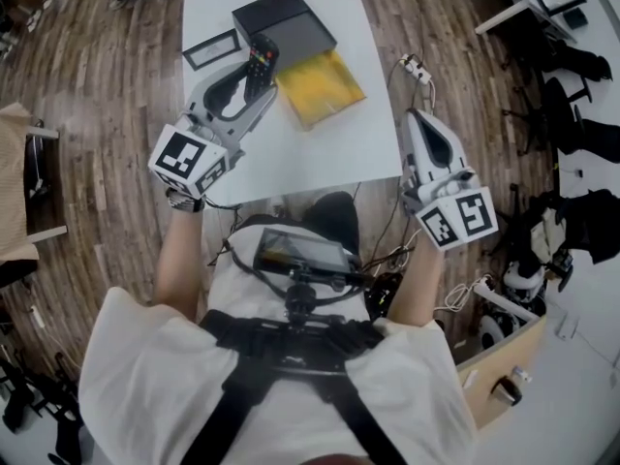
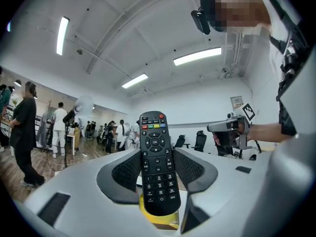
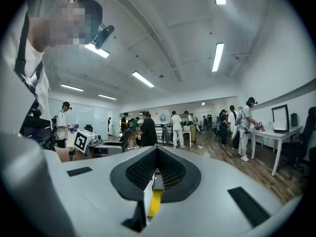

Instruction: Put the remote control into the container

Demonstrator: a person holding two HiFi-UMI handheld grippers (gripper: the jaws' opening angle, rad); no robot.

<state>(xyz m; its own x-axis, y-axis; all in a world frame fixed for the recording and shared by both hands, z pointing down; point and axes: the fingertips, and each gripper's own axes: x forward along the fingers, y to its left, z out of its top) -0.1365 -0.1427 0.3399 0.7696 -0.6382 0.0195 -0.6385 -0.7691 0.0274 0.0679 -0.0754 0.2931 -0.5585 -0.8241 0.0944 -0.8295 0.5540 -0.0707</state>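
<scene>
Left gripper (image 1: 256, 74): It is held up over the left part of the white table (image 1: 320, 153). It tips forward, and its tip points at the black box (image 1: 291, 19).
Left tongs: They pinch the remote control (image 2: 155, 154) by its two long sides.
Remote control: It is up in the air in the left tongs, with its buttons facing the gripper's camera. Its top end sticks out past the tongs. It is just left of the yellow container (image 1: 325, 90), not in it.
Right gripper (image 1: 418, 116): It is at the table's right edge, pointing forward, well apart from the container.
Right tongs: They are pressed together and hold nothing.
Hard to see: In the head view the left gripper covers most of the remote control. I cannot tell if its tip touches the black box.
Around: The black box sits right behind the container. A flat black frame (image 1: 211, 49) lies to the left. A white cable (image 1: 418, 68) lies on the wood floor.
</scene>
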